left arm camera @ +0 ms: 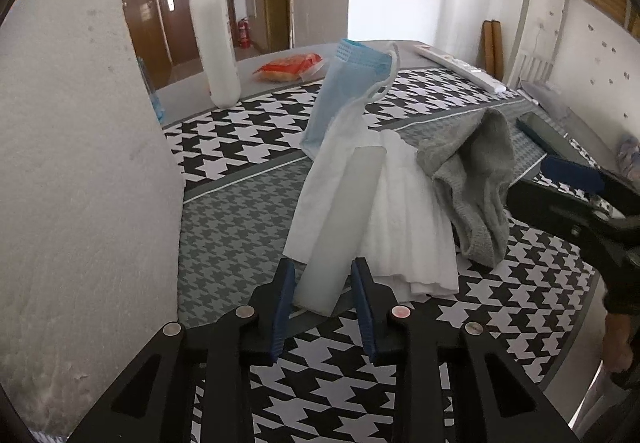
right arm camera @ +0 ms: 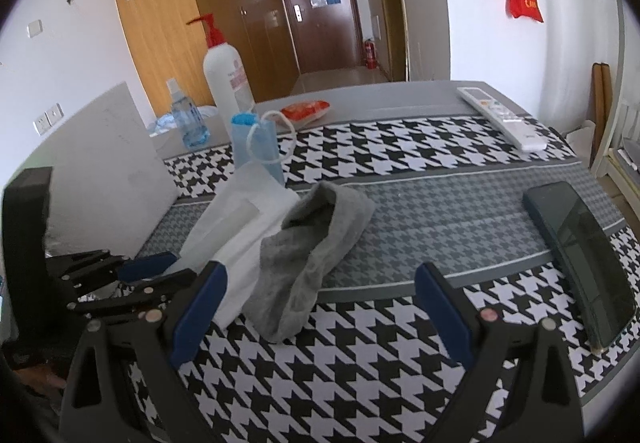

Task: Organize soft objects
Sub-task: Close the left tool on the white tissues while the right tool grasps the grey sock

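Soft items, one pile, middle of the table on the houndstooth cloth: white translucent strip, stiff-looking, slanting up from the near edge; white tissue sheets draped over and right of it; blue face mask propped at its far end, ear loop hanging; grey sock slumped against the tissue's right side, cuff open. Judged: the strip acts as the spine on which the soft things are gathered.

Left tongs: narrow, one pad on either side of the strip's near end; whether they actually pinch it, cannot tell. Right tongs: spread wide, holding nothing, near the sock's toe, seemingly placed to take it.

Outward: white foam block at left; pump bottle, small spray bottle, orange packet at far side; remote control far right; dark phone right.
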A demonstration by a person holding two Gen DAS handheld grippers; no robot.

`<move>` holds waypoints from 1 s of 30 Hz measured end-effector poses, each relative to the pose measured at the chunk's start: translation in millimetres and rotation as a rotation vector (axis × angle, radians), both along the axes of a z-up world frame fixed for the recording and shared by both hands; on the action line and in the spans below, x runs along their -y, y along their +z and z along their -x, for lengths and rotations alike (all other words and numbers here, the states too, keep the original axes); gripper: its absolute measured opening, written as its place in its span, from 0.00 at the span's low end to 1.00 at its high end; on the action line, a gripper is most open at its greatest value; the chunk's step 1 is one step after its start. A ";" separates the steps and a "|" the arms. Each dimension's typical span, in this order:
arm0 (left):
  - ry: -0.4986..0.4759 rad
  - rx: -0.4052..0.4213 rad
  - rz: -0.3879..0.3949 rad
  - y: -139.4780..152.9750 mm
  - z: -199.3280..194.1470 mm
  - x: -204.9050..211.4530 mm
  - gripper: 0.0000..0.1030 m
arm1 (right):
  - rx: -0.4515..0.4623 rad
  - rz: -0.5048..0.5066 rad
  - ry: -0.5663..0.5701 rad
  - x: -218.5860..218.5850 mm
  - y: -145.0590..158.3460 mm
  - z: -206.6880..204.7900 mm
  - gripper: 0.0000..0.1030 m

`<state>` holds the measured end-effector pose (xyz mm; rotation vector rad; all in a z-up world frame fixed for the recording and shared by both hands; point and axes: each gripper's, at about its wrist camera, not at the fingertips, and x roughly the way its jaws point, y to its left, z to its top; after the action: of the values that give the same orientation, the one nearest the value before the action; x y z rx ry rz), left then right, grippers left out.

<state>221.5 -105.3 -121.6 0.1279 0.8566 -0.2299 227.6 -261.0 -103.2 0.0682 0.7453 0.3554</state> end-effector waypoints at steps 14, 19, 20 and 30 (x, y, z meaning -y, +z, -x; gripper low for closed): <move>-0.024 0.005 0.045 1.8 1.5 -3.9 0.21 | -0.089 0.009 0.015 -10.6 -16.6 -23.4 0.66; -0.047 0.006 0.056 1.8 2.1 -2.2 0.20 | -0.115 0.019 0.033 -14.2 -21.0 -28.1 0.44; -0.045 0.007 0.055 2.2 3.0 -2.2 0.19 | -0.118 0.023 0.031 -15.4 -21.5 -28.9 0.41; -0.099 0.049 0.082 11.3 14.4 3.0 0.15 | -0.083 0.039 0.010 -10.3 -13.6 -18.4 0.13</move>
<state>207.1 -108.3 -110.3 0.0990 0.7913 -0.3526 246.0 -250.8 -116.8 0.0431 0.8350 0.3493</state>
